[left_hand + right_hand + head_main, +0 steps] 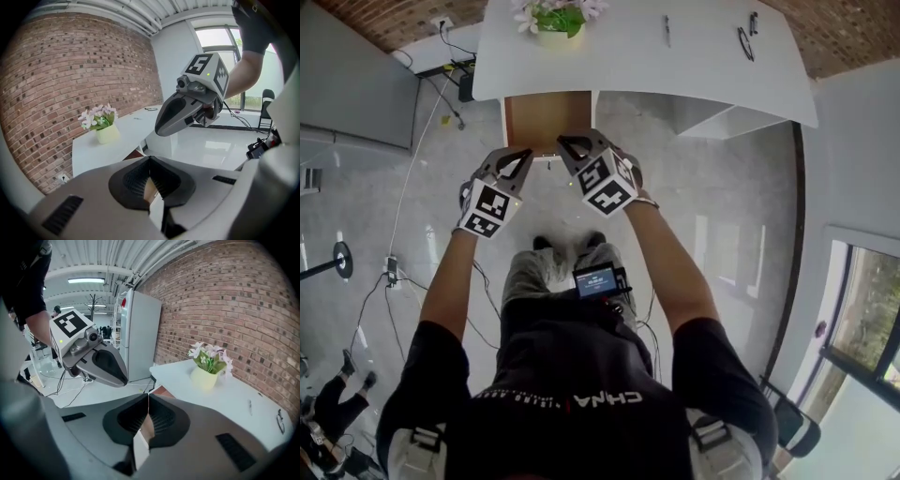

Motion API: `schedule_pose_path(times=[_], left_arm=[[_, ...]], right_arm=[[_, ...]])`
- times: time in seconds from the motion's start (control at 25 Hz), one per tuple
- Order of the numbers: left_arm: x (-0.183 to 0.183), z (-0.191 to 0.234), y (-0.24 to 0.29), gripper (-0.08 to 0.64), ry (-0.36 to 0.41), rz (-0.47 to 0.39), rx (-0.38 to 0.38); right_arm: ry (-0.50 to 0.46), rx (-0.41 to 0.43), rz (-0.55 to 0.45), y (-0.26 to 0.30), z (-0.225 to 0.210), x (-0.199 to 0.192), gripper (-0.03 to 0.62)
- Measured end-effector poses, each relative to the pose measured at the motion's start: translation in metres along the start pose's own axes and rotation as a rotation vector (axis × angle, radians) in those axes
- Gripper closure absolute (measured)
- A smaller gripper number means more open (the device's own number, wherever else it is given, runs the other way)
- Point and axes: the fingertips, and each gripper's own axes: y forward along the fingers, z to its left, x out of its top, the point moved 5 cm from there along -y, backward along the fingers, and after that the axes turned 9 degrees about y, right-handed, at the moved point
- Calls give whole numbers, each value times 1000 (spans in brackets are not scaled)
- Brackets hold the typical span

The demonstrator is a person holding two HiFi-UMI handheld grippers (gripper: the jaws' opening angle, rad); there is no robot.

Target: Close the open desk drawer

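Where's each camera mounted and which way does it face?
Head view: on the head, steeply down at white desk, open drawer; both arms, left tool, right tool show.
Left gripper view: on left tool, along shut jaws toward the desk; right forearm shows.
Right gripper view: on right tool, along shut jaws deskward; left arm shows.
Shared: both gripper views show the flower pot and the other tool.

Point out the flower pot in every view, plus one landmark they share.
Head view: flower pot at the top edge, on the white desk.
Left gripper view: left of centre, on the desk.
Right gripper view: right of centre, on the desk.
Shared landmark: the white desk.
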Motion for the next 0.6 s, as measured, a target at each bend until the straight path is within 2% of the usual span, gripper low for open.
schedule_pose_path(times=[0.24, 0.44, 0.6], left_arm=[[-85, -18, 59, 548, -11, -17, 19], [-152, -45, 115, 548, -22, -55, 39], [-186, -63, 135, 548, -19, -122, 36]], right_arm=[[-5, 14, -16, 68, -2, -77, 577], [-50, 39, -58, 125, 2, -145, 577], [-95, 124, -130, 152, 19, -173, 577]])
